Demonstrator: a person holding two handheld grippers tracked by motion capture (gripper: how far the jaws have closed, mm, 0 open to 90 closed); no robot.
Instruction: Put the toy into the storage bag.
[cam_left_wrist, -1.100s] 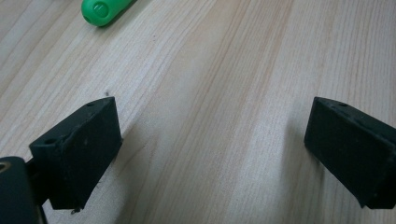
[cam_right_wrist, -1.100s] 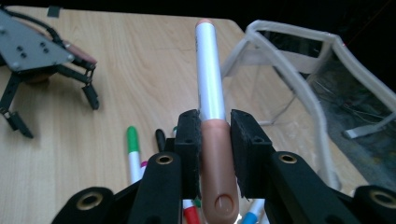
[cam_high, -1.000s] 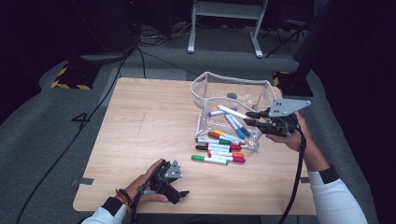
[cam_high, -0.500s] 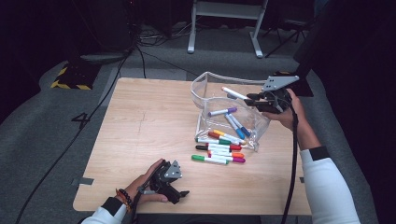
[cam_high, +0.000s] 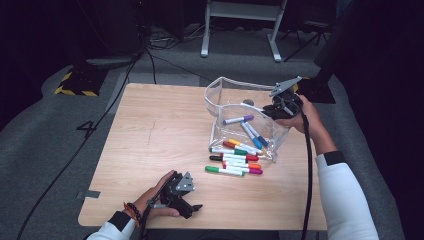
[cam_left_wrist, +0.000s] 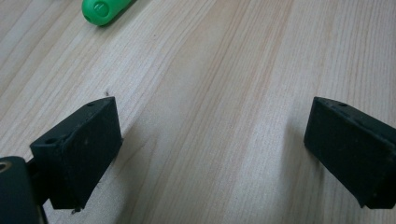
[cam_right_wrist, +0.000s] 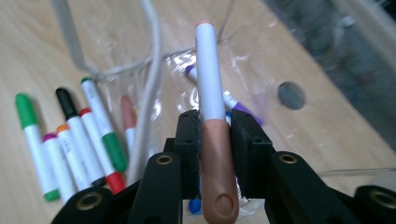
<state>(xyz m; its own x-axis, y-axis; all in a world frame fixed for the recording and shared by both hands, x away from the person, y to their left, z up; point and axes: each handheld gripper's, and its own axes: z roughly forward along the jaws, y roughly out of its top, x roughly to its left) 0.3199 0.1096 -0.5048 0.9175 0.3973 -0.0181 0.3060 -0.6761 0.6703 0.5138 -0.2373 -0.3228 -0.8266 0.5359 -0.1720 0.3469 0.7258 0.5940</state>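
A white marker with a tan cap (cam_right_wrist: 211, 93) is clamped by its cap in my right gripper (cam_right_wrist: 215, 128), which is shut on it. In the high view that gripper (cam_high: 272, 110) hovers at the right rim of a clear zip pouch (cam_high: 220, 97), and the marker (cam_high: 251, 105) points left over the opening. Inside the pouch lie a purple marker (cam_high: 239, 119) and two blue ones (cam_high: 252, 134). Several more markers (cam_high: 234, 159) lie on the table in front of the pouch. My left gripper (cam_high: 191, 194) rests on the table near the front edge, open with nothing between its fingers (cam_left_wrist: 81, 149).
The wooden table (cam_high: 150, 130) is bare across its left half. A green marker's cap (cam_left_wrist: 105, 9) lies just beyond the left gripper. Cables trail from both grippers, and a dark floor with a metal stand (cam_high: 240, 20) lies beyond the table.
The right gripper has carried the tan-capped marker from above the marker pile to the far right, over the pouch's rim. The left gripper has stayed put.
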